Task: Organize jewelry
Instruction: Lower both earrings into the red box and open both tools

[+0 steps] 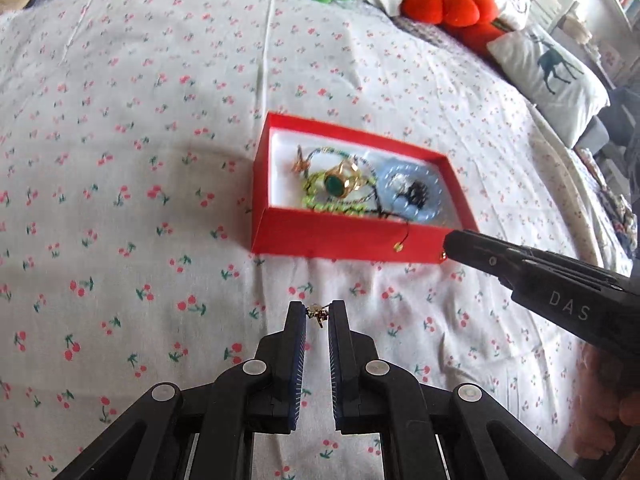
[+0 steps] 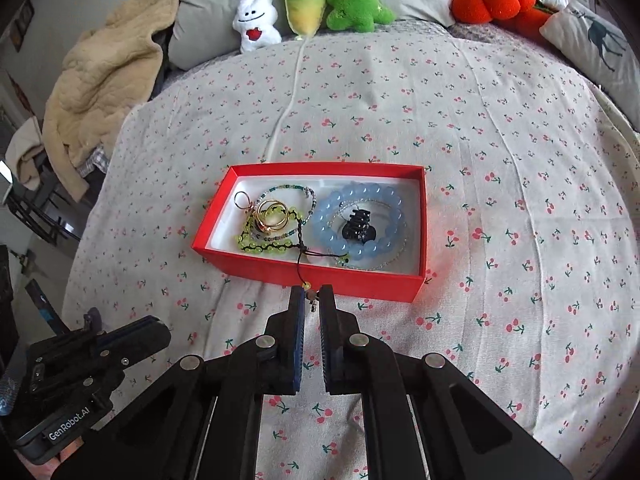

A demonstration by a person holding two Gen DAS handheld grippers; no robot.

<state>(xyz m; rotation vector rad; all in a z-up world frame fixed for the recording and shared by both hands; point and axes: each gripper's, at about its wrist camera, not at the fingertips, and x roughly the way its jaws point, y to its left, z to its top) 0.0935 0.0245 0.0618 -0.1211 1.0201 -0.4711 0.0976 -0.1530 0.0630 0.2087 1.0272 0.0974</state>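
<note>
My left hand-held gripper [image 1: 318,314] has its fingers pinched on a tiny gold earring [image 1: 317,315], right at the tips, above the cherry-print bedsheet [image 1: 140,200] with the shallow red cardboard box [image 1: 344,240] up at one o'clock. My right hand-held gripper [image 2: 313,300] is nipped on a second small metal piece [image 2: 312,303], touching the box's near wall. These bits look feather-light, hard and slippery, so I judge a tip grip on the body, not the thin post, is safest. The right wrist view shows the box's whole interior: chunky pale-blue bead bracelet [image 2: 362,220] with a black claw clip [image 2: 359,228] inside it, gold rings [image 2: 272,214] at ten o'clock. The left view blurs those, yet reveals a green-stoned gold ring [image 1: 340,184]
</note>
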